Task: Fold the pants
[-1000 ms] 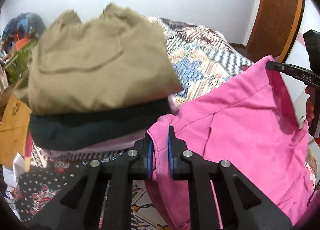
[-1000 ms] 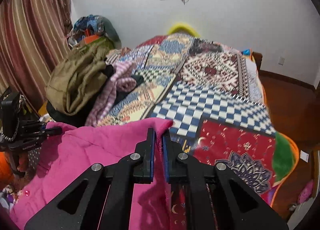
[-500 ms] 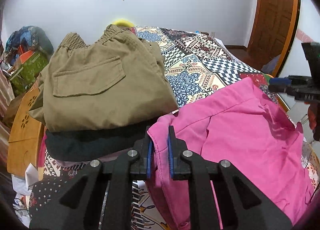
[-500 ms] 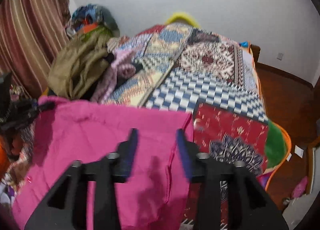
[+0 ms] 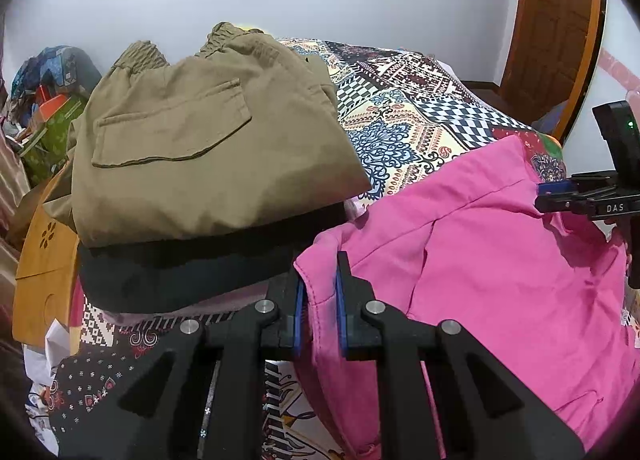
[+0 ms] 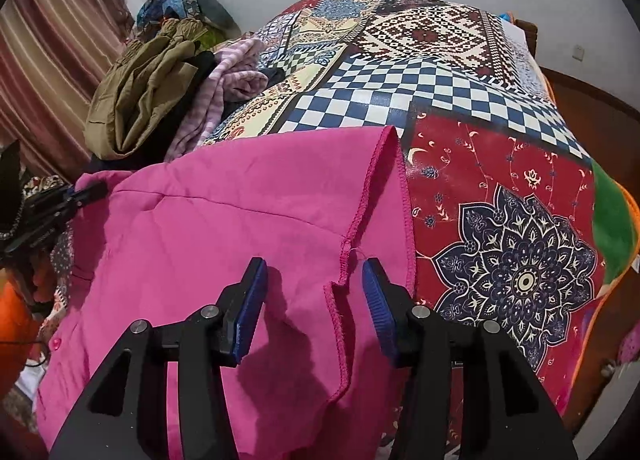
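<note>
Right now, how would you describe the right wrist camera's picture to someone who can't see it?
The right gripper hangs with its jaws opening over pink pants spread on a patchwork bedspread, the stitched hem lying loose between the blue pads. At left the left gripper pinches the far corner, near a pile of clothes.

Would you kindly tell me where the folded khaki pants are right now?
In the left wrist view, the khaki pants top a clothes pile at left on the patterned bedspread, beside the pink pants.

The right claw [image 6: 314, 292], jaws opening, hovers over pink pants [image 6: 224, 236] on the patchwork bedspread [image 6: 500, 196].
</note>
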Tool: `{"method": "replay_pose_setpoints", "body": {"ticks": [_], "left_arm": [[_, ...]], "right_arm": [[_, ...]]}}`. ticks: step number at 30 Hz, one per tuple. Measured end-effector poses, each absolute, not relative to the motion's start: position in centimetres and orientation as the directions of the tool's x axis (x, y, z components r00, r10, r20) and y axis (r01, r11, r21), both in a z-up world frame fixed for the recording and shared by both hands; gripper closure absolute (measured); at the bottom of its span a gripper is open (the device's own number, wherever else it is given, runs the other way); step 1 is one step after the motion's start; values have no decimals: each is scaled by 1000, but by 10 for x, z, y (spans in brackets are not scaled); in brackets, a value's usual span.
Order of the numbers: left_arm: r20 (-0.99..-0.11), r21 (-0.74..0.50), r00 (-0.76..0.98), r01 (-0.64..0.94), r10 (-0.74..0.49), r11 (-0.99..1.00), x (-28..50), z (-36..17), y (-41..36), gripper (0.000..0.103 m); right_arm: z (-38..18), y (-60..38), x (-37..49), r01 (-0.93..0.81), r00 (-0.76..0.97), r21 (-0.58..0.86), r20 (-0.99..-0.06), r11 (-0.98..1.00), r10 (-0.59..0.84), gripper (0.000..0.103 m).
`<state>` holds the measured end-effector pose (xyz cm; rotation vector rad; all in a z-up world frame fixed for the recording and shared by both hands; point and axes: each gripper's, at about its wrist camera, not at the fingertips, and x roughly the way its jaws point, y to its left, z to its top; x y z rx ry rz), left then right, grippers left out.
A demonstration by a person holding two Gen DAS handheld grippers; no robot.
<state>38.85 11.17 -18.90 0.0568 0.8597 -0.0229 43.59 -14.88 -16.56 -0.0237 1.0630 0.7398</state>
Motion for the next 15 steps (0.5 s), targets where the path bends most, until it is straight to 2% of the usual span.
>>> {"method": "replay_pose_setpoints", "body": {"ticks": [8,10,12,15], "left_arm": [[-761,56,648,46,13,997,391,-195,108,91],[-762,56,648,45,13,997,391,-196,108,91],[-761,59,649,45,15,997,391,-197,108,91],[-759,68,650,44,23,997,391,-198,107,91]], "right_arm": [[-160,-134,451,-582,253,379,-756,719,604,54],[-158,-129,453,-604,233,386,-751,697,618,64],[-156,-122,452,-618,254,344,-763,706,595,85],[-156,-120,453,-611,257,371,-742,699,619,93]]}}
